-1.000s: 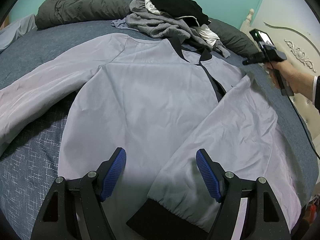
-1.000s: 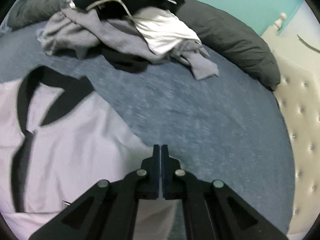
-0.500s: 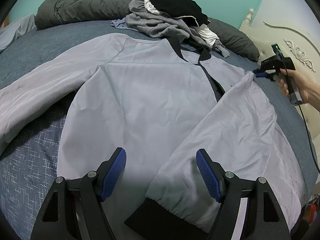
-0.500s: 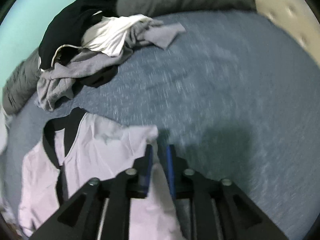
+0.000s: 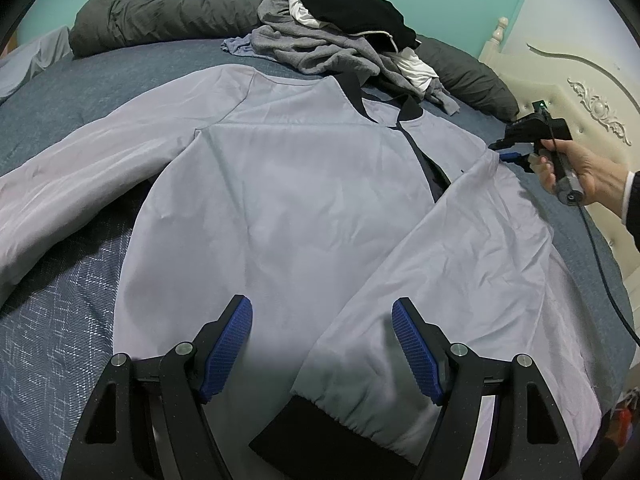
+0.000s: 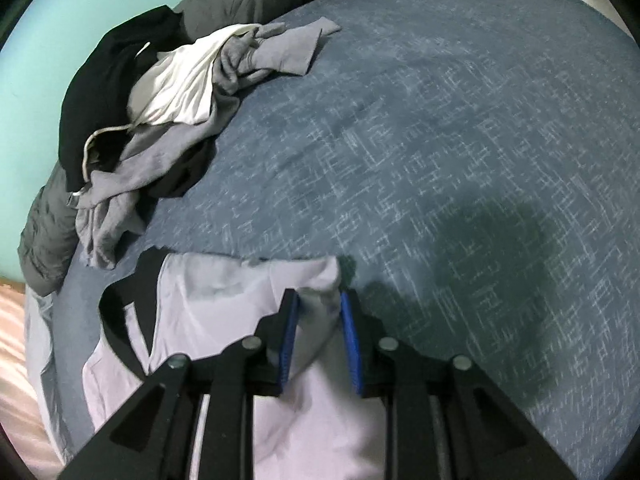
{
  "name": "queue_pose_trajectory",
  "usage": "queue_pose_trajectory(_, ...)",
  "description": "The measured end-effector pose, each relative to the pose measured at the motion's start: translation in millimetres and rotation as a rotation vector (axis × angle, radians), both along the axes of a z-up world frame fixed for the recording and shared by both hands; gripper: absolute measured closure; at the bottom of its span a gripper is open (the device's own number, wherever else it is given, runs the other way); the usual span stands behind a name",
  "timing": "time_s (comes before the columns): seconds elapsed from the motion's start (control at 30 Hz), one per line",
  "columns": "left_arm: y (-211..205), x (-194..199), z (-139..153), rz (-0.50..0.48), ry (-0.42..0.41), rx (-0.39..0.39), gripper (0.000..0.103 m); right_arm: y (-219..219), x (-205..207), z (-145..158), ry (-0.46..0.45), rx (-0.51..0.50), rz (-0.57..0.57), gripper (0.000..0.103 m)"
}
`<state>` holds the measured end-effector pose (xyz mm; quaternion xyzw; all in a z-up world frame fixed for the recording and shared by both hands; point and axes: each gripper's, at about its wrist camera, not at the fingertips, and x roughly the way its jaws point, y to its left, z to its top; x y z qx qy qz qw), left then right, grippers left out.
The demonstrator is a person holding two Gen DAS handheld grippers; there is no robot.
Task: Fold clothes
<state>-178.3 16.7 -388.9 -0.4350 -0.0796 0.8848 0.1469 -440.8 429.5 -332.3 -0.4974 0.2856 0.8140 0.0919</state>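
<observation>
Nearest to the left wrist camera, the left tool (image 5: 322,344) hangs with its two blue pads wide apart and nothing between them, just above the lower part of the pale grey jacket (image 5: 304,200). It seems to wait there because the hem and the black cuff (image 5: 320,436) are the next places to take once the upper side is arranged. The jacket lies flat on the blue bed (image 5: 60,340), front up, with one sleeve stretched out to the side and the other sleeve (image 5: 460,280) laid down along the body, so the cloth is spread for a clean fold. Farther away, at the shoulder of the jacket, the right tool (image 6: 320,336) has its pads partly apart, and a small ridge of the shoulder cloth stands between them; I judge it does not pinch the cloth firmly at this moment, since there is a gap on each side. This corner is probably chosen because lifting it lets the side of the jacket turn over toward the middle. Beyond the collar (image 5: 408,112), a heap of unfolded clothes (image 5: 344,40) rests near the dark pillows (image 5: 160,12), well apart from the working place.
</observation>
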Motion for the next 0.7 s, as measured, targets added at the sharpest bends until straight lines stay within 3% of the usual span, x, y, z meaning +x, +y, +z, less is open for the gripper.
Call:
queue_pose_trajectory(0.07, 0, 0, 0, 0.000, -0.001, 0.002, 0.027, -2, -4, 0, 0.022, -0.002, 0.005, 0.081)
queue_pose_trajectory(0.13, 0, 0, 0, 0.000, -0.002, 0.001, 0.027, -5, -8, 1, 0.023, 0.014, 0.022, 0.091)
queue_pose_trajectory(0.27, 0, -1, 0, -0.001, -0.002, -0.001, 0.027, -10, -13, 4, 0.032, 0.047, 0.049, 0.099)
queue_pose_trajectory(0.5, 0, 0, -1, -0.001, -0.002, -0.004, 0.027, -42, -26, 18, 0.041, 0.286, 0.199, 0.102)
queue_pose_trajectory(0.7, 1, 0, -1, 0.000, -0.005, -0.005, 0.027, -83, -39, 25, 0.016, 0.522, 0.410, 0.102)
